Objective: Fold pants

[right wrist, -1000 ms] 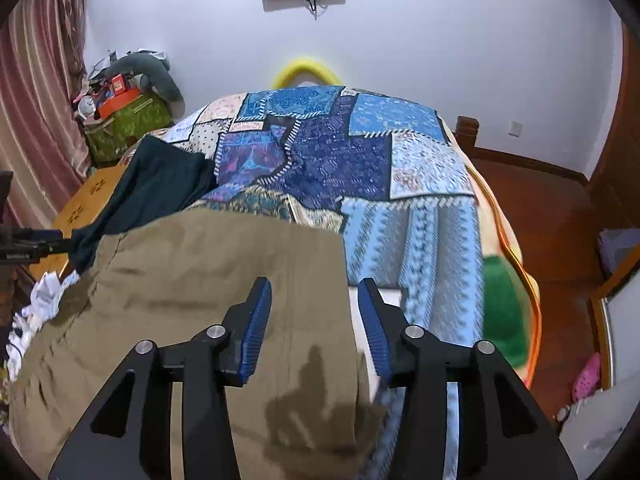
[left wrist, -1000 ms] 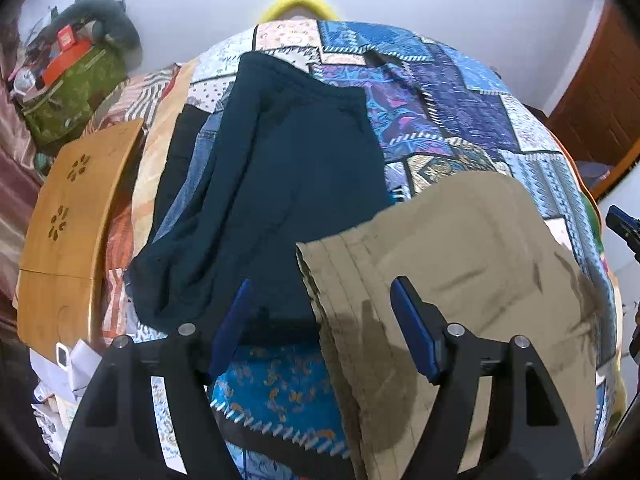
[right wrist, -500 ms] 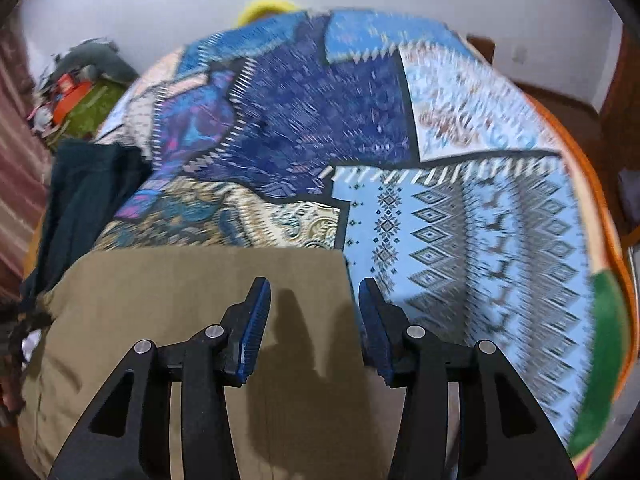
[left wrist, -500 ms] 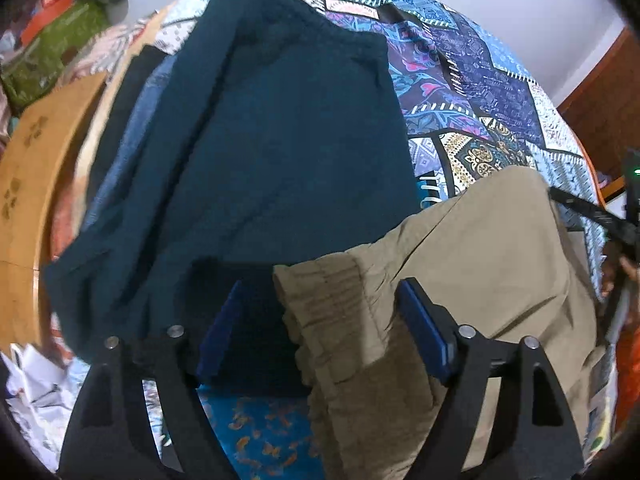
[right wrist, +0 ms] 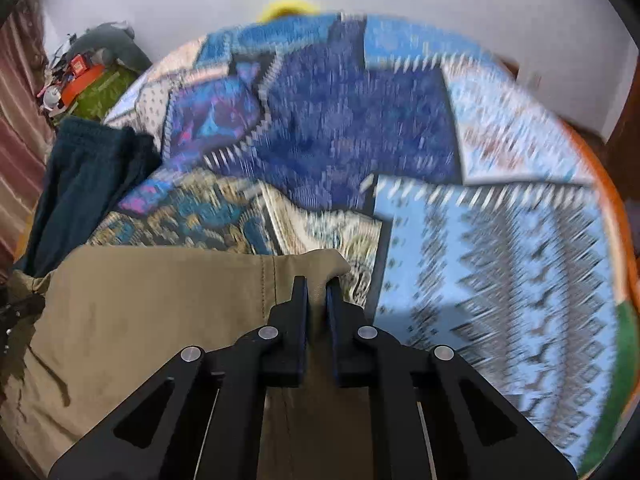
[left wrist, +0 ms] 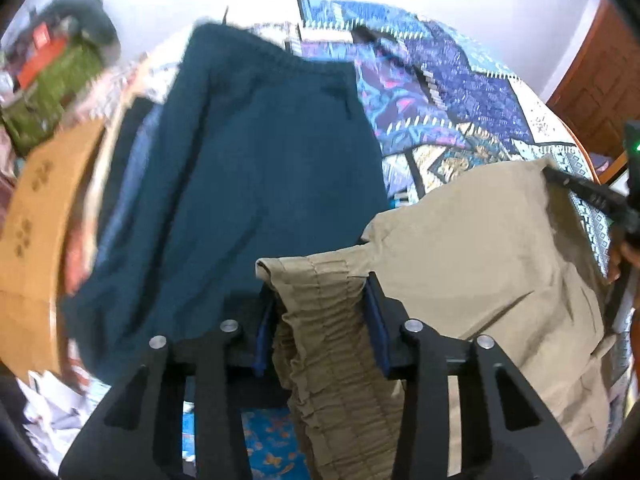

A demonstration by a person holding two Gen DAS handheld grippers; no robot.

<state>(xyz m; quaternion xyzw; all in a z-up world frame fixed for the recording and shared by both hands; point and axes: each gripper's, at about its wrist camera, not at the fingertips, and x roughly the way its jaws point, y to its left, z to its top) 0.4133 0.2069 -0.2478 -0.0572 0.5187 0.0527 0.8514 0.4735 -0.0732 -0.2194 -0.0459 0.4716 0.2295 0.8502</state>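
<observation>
Khaki pants lie on a patchwork quilt on the bed. My left gripper is shut on their gathered elastic waistband at one corner. My right gripper is shut on the other corner of the khaki pants, at the hem edge. The right gripper also shows at the right edge of the left wrist view. The cloth is stretched between the two grippers.
Dark teal pants lie spread on the quilt to the left of the khaki ones, also seen in the right wrist view. A wooden lap table and clutter with a green bag sit at the left.
Both grippers have closed on the khaki pants, the left on the waistband and the right on the far corner. Both cameras moved lower and closer to the cloth.
</observation>
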